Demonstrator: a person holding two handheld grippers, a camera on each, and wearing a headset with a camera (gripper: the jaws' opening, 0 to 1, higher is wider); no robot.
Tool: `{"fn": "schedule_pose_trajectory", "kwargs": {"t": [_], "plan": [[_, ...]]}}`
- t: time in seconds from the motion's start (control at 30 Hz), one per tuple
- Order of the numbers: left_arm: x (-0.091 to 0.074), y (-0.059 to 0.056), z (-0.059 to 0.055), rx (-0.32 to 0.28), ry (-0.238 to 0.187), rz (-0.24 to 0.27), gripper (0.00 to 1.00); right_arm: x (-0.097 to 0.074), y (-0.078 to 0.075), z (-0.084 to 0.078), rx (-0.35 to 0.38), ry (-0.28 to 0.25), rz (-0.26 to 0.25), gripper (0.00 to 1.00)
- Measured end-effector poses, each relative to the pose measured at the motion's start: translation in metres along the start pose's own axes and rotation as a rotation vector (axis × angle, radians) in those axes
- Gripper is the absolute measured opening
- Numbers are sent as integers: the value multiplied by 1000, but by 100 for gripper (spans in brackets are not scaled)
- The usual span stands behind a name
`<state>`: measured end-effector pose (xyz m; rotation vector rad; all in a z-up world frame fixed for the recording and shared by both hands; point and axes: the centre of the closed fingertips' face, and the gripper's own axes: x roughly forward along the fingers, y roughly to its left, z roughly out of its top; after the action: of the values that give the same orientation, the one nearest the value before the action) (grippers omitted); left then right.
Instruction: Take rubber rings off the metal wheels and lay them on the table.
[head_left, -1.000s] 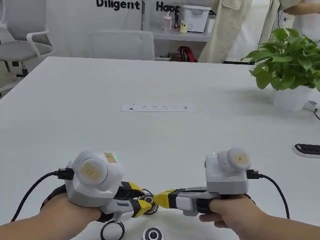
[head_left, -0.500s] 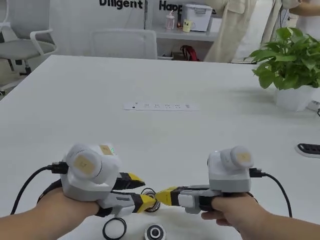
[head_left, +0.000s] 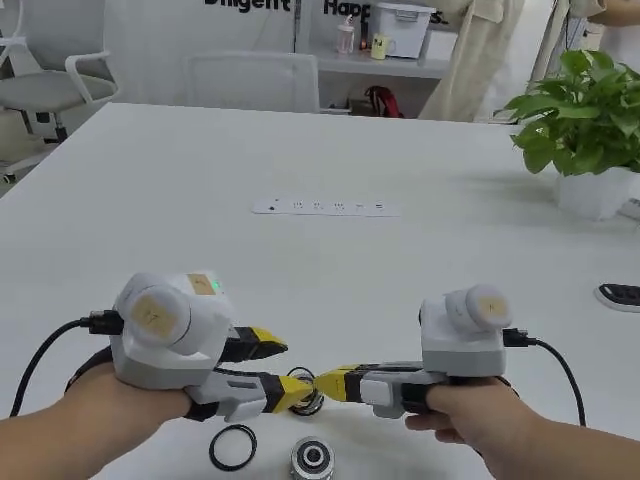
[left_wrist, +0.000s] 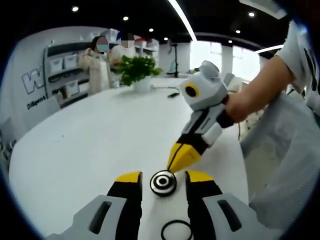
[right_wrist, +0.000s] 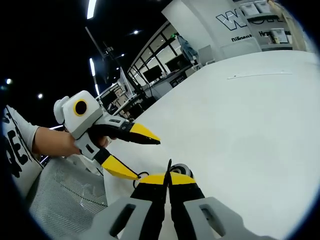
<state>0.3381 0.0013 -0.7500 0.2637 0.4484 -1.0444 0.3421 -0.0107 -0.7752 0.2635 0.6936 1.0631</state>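
Jaws: left gripper (left_wrist: 164, 175) spread, flanking metal wheel (left_wrist: 163, 184); right gripper (right_wrist: 168, 177) pinching edge of its rubber ring (right_wrist: 169, 165). Handling: close left on wheel first, then peel ring away steadily.

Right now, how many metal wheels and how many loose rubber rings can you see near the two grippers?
metal wheels: 2, the second between the left jaws
loose rubber rings: 1
total: 3
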Motion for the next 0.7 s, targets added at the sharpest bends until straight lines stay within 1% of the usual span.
{"fn": "schedule_pose_trajectory", "kwargs": {"t": [0.27, 0.43, 0.7], "plan": [[-3, -5, 2, 13, -7, -7, 38, -1, -1, 1, -3, -2, -2, 0], [-4, -6, 2, 18, -9, -17, 43, -2, 0, 2, -7, -5, 1, 0], [-9, -6, 1, 19, -8, -15, 44, -3, 0, 2, -5, -8, 6, 0]]}}
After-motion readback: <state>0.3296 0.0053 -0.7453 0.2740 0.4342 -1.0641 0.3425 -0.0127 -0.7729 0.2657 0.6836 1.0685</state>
